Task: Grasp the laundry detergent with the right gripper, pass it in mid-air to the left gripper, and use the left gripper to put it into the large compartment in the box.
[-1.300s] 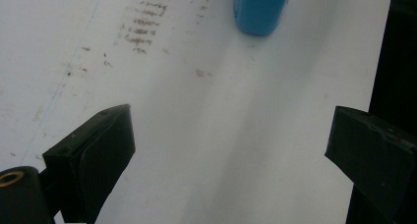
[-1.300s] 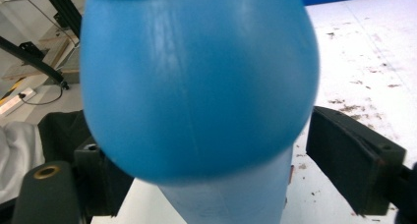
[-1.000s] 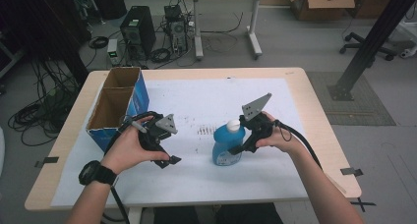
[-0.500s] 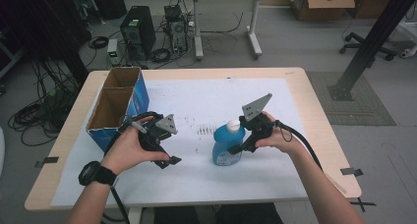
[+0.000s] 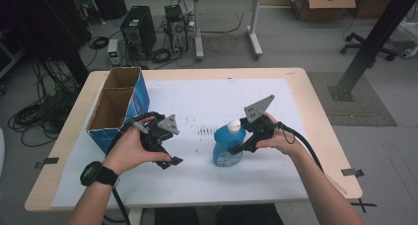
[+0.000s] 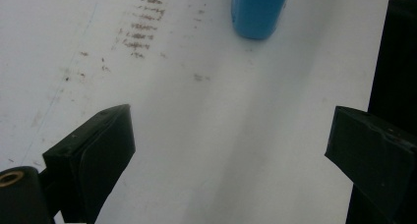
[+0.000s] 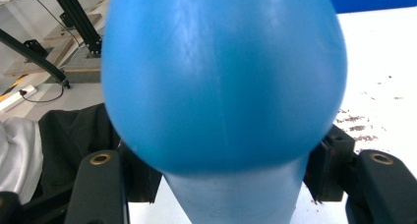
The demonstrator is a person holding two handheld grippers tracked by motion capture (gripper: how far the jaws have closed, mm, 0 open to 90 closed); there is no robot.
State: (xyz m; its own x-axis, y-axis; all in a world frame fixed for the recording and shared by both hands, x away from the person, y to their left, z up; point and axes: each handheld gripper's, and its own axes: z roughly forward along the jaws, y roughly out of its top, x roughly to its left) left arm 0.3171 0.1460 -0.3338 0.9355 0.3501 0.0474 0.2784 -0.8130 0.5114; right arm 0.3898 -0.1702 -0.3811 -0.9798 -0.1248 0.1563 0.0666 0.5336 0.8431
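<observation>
1. Your right tool [image 5: 236, 147] grips the blue bottle [image 5: 226, 148] at its side; the bottle stands upright on the worktop [image 5: 207, 99], white cap on top.
2. Your left tool [image 5: 170, 162] hovers low over the white sheet, jaws apart and empty, well apart from the bottle.
3. The open blue cardboard box [image 5: 118, 106] sits at the worktop's left edge, just beside your left hand [image 5: 129, 148].
4. Dark smudges [image 5: 204, 132] mark the sheet between your tools.
</observation>
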